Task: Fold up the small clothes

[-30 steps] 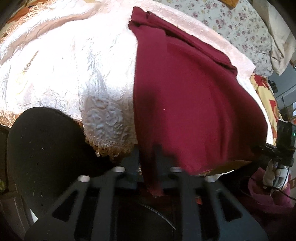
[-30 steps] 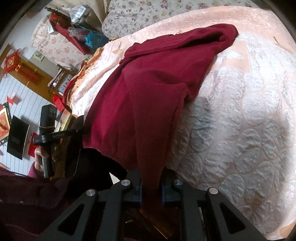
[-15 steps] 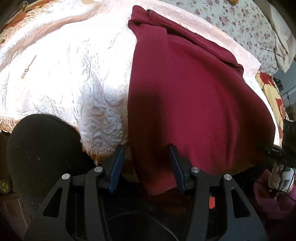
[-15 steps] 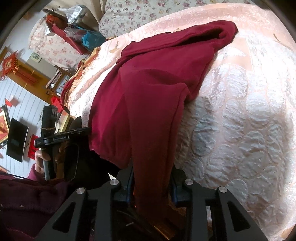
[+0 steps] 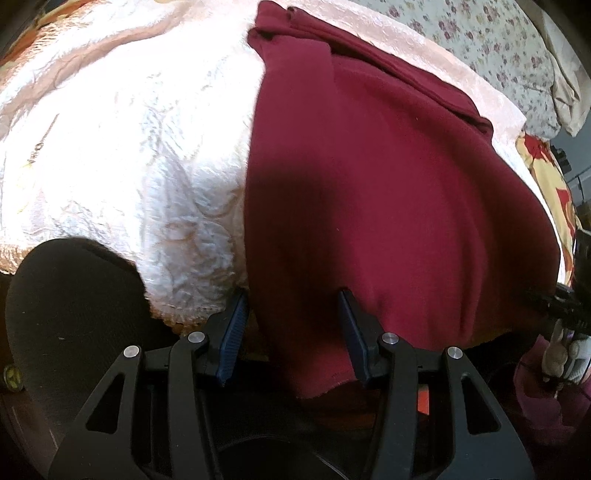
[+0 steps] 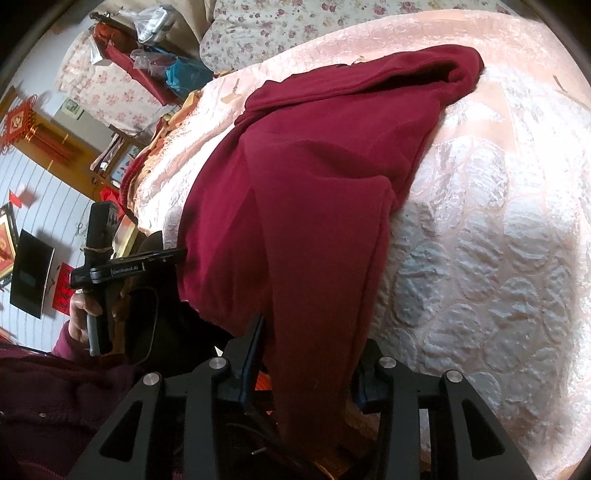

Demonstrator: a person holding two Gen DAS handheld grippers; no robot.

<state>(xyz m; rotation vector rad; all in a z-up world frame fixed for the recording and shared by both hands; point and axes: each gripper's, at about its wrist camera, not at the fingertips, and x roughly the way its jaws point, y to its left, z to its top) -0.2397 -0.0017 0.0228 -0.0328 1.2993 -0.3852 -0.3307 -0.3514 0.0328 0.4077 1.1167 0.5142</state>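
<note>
- Garment: a dark red garment (image 5: 388, 192) lies spread across a pale pink embossed bedspread (image 5: 122, 155), and its near edge hangs down over the side of the bed. In the right wrist view the same garment (image 6: 314, 206) shows one layer folded over another, with a bunched end at the far side.
- Left gripper (image 5: 293, 325): released — the blue pads stand apart on either side of a hanging corner of the garment, with a clear gap between each pad and the cloth.
- Right gripper (image 6: 308, 354): jaws opening. A hanging strip of the garment passes between them; the pads are partly hidden by the cloth, and nothing shows them pressing on it.
- Left hand (image 6: 86, 314): seen from the right wrist view, closed around the handle of the left gripper, in a dark red sleeve (image 6: 48, 387).
- Surroundings: a floral sheet (image 6: 295, 26) lies beyond the bedspread. A black rounded object (image 5: 70, 314) sits below the bed edge — what it is cannot be told.
</note>
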